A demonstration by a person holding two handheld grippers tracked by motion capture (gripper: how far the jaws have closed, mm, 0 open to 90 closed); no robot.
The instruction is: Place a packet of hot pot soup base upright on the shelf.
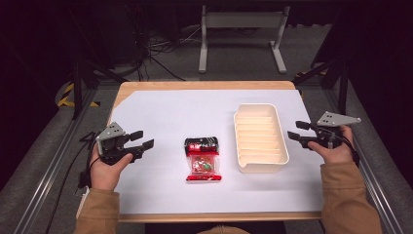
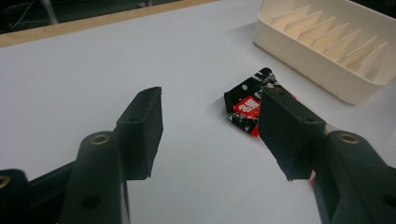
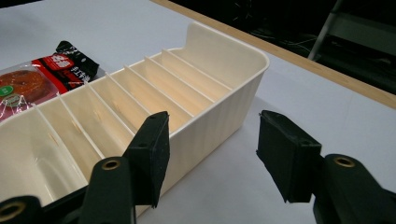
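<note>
A red and black snack packet (image 1: 202,159) lies flat on the white table cover near the middle, also seen as the packet (image 2: 247,107) (image 3: 42,74) in both gripper views. To its right stands a cream tray (image 1: 278,141) with several dividers, empty; the tray (image 3: 219,116) is close in the right gripper view. My left gripper (image 1: 142,140) is open at the left, its jaws pointing toward the packet, a short way off. My right gripper (image 1: 295,130) is open just right of the tray, holding nothing.
The white sheet (image 1: 160,112) covers a wooden table (image 1: 195,86). Beyond the far edge stand a metal frame (image 1: 241,34) and cables on the floor. Bare sheet lies behind the packet and along the front edge.
</note>
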